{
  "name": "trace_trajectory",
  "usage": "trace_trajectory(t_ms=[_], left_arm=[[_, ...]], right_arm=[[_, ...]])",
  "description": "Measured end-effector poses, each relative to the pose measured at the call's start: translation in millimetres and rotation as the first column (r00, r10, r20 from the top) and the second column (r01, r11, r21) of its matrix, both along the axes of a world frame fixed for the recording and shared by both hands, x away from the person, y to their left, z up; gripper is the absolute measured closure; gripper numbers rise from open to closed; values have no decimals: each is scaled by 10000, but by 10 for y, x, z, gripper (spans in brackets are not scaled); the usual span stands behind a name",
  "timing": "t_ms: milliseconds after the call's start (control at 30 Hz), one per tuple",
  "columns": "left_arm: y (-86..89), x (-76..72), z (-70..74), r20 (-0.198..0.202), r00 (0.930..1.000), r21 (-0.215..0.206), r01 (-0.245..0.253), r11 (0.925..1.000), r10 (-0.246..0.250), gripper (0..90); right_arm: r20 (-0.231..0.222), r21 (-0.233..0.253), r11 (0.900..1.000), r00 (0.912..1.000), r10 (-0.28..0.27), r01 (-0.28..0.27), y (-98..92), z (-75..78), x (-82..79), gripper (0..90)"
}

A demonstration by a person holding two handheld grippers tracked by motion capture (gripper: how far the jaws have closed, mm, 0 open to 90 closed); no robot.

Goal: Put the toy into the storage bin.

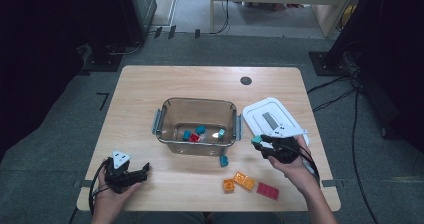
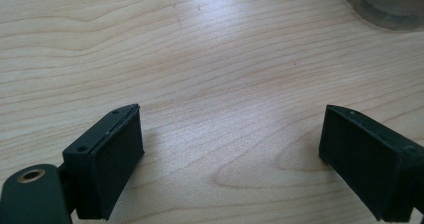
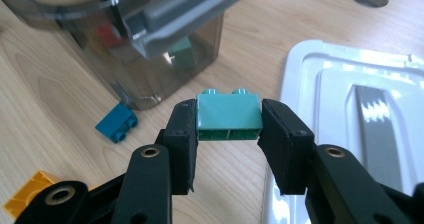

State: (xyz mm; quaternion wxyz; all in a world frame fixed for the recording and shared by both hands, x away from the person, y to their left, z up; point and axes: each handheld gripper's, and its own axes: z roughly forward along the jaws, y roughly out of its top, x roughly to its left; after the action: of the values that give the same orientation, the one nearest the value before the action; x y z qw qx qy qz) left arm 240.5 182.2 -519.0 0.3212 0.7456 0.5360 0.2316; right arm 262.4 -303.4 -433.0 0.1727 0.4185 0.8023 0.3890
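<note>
One teal two-stud brick (image 3: 229, 118), pinched by its ends in the right gripper (image 3: 228, 129), raised just beside the clear bin (image 1: 199, 125), near its white lid (image 1: 272, 118). Left gripper (image 2: 230, 154): jaws spread, empty, over bare table (image 2: 200, 49). Risk: end-only hold; brick may twist out or clip the bin's rim latch (image 3: 180, 6).

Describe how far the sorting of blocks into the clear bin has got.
Done: several blocks already lie inside the clear bin. In hand: the right gripper is shut on a green block beside the bin. Left: a blue block, two orange blocks and a red block on the table. The left gripper is open.
</note>
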Motion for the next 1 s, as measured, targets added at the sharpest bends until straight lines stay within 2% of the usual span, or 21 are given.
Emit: trace_trajectory(t_ms=[300,533,833,1000], left_arm=[[0,0,0,0,10000,1,1,10000,-1,104],[-1,0,-1,8,10000,-13,-10,10000,10,104],[1,1,0,4,10000,3,4,10000,-4,104],[1,1,0,3,10000,6,4,10000,-4,104]], right_arm=[[123,-59,10000,9999,-66,67,31,248,17,600],[245,125,9999,9997,-23,20,102,430,74,600],[462,167,9991,9982,386,-394,383,625,186,601],[528,151,9966,9954,804,-813,602,659,256,601]])
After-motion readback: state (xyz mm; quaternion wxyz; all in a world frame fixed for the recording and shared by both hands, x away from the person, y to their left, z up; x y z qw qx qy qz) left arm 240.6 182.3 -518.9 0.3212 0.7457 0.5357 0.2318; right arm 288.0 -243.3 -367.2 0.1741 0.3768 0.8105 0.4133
